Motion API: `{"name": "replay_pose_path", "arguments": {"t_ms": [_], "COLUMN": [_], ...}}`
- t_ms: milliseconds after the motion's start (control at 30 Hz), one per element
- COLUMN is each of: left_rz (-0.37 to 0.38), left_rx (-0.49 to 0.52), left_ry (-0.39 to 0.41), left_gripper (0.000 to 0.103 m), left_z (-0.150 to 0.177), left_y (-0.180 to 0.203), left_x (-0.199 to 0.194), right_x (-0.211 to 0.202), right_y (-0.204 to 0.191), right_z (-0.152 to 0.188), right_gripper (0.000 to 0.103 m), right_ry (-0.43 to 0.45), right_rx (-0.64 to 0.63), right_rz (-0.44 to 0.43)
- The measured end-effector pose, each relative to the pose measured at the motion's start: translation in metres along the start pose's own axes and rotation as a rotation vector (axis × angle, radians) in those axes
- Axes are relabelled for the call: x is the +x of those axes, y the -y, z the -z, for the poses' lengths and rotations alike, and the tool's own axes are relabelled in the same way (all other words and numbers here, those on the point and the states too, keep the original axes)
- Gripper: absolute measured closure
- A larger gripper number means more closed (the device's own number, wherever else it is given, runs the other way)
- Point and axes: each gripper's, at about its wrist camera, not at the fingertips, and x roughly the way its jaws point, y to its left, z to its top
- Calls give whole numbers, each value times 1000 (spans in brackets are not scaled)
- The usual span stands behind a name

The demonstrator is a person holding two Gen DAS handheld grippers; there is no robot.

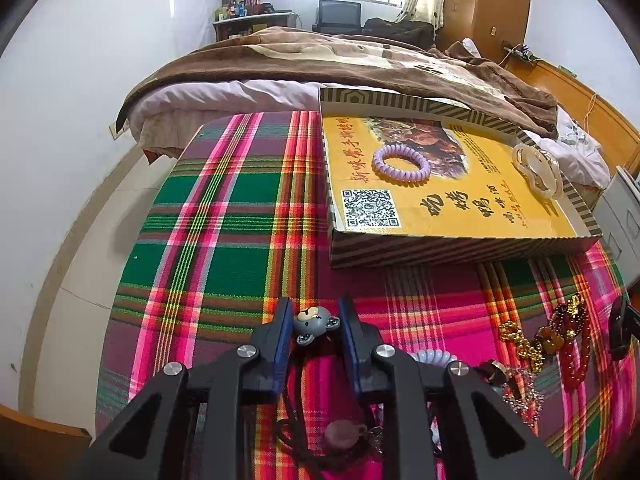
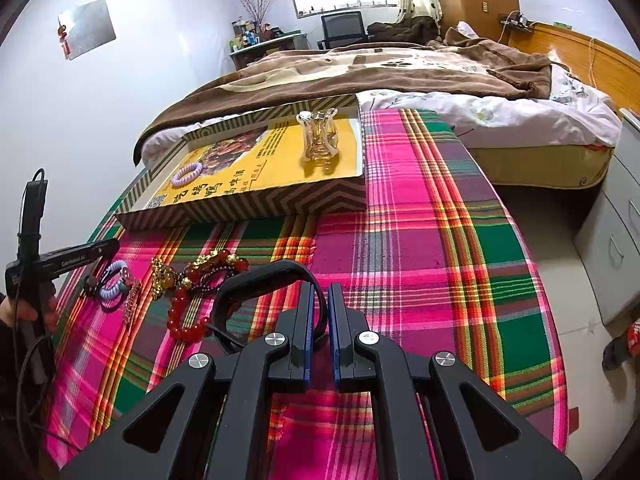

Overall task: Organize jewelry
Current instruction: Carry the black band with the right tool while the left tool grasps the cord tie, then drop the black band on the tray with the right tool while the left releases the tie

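Left gripper [image 1: 315,322] pinches a grey bear-head charm [image 1: 313,319] on black cord; right gripper [image 2: 319,312] sits clamped on a black band [image 2: 256,280].

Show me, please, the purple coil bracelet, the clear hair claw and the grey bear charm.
Purple coil bracelet [image 1: 401,163]: left wrist view, ring's near edge.
Clear hair claw [image 2: 319,135]: right wrist view, its middle.
Grey bear charm [image 1: 311,318]: left wrist view, its face.

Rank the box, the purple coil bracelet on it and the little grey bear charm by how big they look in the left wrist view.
1. box
2. purple coil bracelet
3. grey bear charm

The bracelet and charm look close in size, and the charm sits far nearer the camera, so their order is unsure.
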Motion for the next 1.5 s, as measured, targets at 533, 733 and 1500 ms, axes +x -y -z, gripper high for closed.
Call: {"name": "replay_pose_path", "arguments": {"t_ms": [533, 733, 1500], "left_rz": [47, 80, 193], "left_rx": [45, 49, 41], "left_ry": [116, 159, 182], "left_gripper": [80, 80, 79], "left_z": [-6, -14, -103], "left_y": [17, 23, 41], "left_x": [-67, -90, -58], "right_x": [-26, -35, 21], "right_y": [-6, -10, -32], "right_z": [-11, -21, -99], "right_gripper": [96, 96, 96], "right_ry": [62, 93, 82], "right_rx": [-7, -12, -58], "right_rz": [-5, -7, -27]}}
